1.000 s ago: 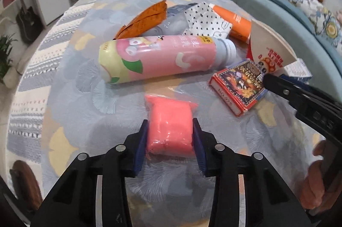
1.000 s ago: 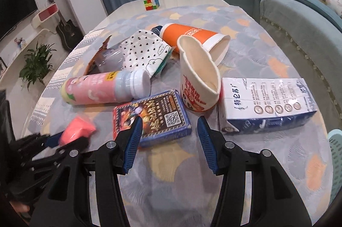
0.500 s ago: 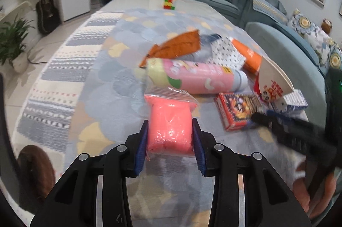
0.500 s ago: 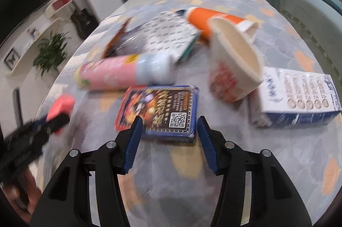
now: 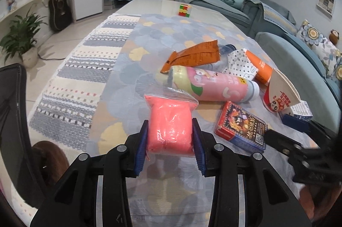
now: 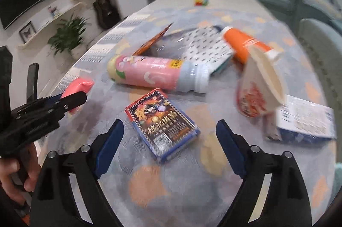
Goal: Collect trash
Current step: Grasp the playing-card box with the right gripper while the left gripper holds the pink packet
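My left gripper is shut on a pink filled plastic bag, held above the table; that bag and left gripper also show at the left of the right wrist view. My right gripper hangs over a small red and blue card box, its jaws opening wide, and the pads do not touch the box. Behind lie a pink bottle, an orange wrapper, a dotted packet, an orange cup, a paper noodle cup and a white and blue carton.
A patterned cloth covers the table, with a colour cube at the far end. Sofas stand on the right. A black chair is at the left, and a plant and guitar lie beyond.
The left gripper lifted the pink bag off the table and swung left. The right gripper's jaws spread wide and it moved closer over the card box.
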`<state>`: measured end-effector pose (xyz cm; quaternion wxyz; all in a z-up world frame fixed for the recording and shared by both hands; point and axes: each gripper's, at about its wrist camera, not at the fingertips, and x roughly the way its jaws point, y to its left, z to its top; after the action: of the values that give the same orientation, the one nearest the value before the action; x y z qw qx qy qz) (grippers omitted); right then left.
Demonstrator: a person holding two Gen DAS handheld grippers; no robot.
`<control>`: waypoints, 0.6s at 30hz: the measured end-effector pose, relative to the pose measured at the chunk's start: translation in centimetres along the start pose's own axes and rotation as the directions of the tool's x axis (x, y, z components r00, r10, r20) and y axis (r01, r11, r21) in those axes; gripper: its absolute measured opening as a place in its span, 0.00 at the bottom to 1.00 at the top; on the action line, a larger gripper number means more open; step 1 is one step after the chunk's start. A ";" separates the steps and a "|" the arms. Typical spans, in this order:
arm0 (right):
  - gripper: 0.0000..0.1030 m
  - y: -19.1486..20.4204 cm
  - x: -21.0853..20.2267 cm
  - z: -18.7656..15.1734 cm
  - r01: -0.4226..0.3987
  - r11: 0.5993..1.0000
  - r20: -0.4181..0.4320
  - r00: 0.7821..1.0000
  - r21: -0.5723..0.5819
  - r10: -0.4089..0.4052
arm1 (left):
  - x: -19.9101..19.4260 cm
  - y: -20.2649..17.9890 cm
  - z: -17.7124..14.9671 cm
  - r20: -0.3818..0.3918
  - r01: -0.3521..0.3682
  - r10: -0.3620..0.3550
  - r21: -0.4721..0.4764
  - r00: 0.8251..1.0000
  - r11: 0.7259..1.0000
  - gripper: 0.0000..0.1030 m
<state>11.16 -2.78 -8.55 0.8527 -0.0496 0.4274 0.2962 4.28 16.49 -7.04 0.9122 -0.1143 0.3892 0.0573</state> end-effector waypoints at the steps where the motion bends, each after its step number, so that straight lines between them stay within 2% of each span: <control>1: 0.81 -0.1 0.7 0.2 -0.015 1.000 -0.026 1.000 -0.008 0.015 | 0.0 -0.1 -0.1 -0.001 0.002 -0.002 0.004 1.000 1.000 0.36; 3: 0.81 0.1 2.1 0.5 -0.027 0.999 -0.067 0.997 -0.039 0.025 | 0.2 -0.2 -0.2 -0.005 0.004 -0.004 0.006 1.000 1.000 0.36; 7: 0.81 0.7 3.3 0.6 -0.060 0.995 -0.085 0.995 -0.077 0.054 | 0.6 0.1 -0.2 -0.015 0.017 -0.017 -0.010 1.000 1.000 0.36; 12: 0.80 1.6 3.8 0.2 -0.032 0.993 -0.091 0.996 -0.118 0.021 | 0.8 -0.2 -0.2 -0.020 0.019 -0.019 -0.002 1.000 1.000 0.36; 13: 0.79 1.8 3.9 0.1 -0.022 0.992 -0.088 0.996 -0.126 0.011 | 0.8 -0.3 -0.2 -0.020 0.019 -0.019 0.001 1.000 1.000 0.36; 15: 0.67 2.3 3.7 -0.1 -0.017 0.990 -0.082 0.997 -0.140 0.005 | 0.9 -0.5 -0.2 -0.021 0.020 -0.020 0.010 1.000 1.000 0.36; 18: 0.63 2.7 3.4 -0.6 -0.005 0.989 -0.077 0.997 -0.150 -0.006 | 0.7 -0.8 -0.3 -0.018 0.018 -0.018 0.017 1.000 1.000 0.36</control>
<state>10.83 0.82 -10.99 0.8296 -0.1252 0.4364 0.3251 4.72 15.66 -7.60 0.9102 -0.1104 0.3968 0.0445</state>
